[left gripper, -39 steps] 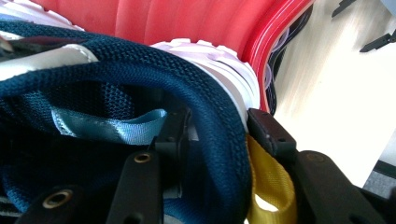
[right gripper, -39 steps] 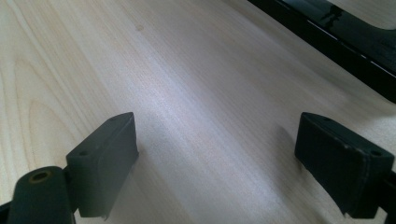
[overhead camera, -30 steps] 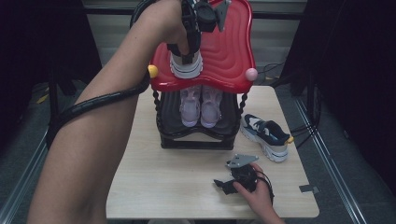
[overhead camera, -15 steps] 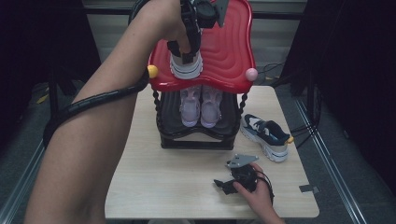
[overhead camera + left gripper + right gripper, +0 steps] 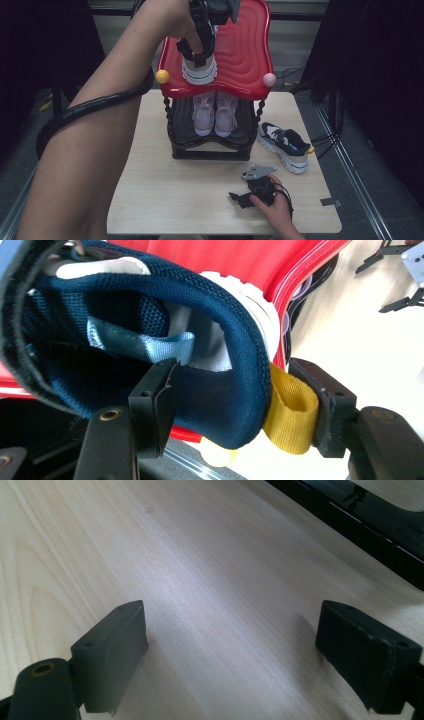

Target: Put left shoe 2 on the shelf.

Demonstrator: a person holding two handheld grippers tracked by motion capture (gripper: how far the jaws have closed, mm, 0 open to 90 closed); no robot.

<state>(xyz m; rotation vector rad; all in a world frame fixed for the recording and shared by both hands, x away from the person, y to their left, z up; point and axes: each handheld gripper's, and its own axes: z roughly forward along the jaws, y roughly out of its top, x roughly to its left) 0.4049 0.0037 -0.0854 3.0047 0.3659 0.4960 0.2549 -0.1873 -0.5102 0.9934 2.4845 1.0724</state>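
Note:
A navy and white sneaker [image 5: 200, 74] stands on the red wavy top shelf [image 5: 245, 50] of a shoe rack, heel toward me. My left gripper [image 5: 201, 40] reaches down onto its heel. In the left gripper view one jaw is inside the navy collar [image 5: 150, 300] and the other sits outside against the yellow pull loop [image 5: 292, 410]. The jaws have just been opening and the loop looks slack, so my left gripper [image 5: 240, 375] stands open around the heel. My right gripper [image 5: 241, 199] rests open on the table, with bare wood between its jaws [image 5: 235, 630].
A pair of pale pink shoes [image 5: 215, 112] sits on the rack's black lower shelf [image 5: 210, 150]. The matching navy sneaker [image 5: 285, 145] lies on the wooden table [image 5: 150, 200] right of the rack. Yellow [image 5: 162, 76] and pink [image 5: 269, 79] knobs mark the red shelf's front corners.
My left gripper's jaws have loosened around the sneaker's heel while the hand stayed over the red shelf. The sneaker rests where it was. The right gripper has not moved.

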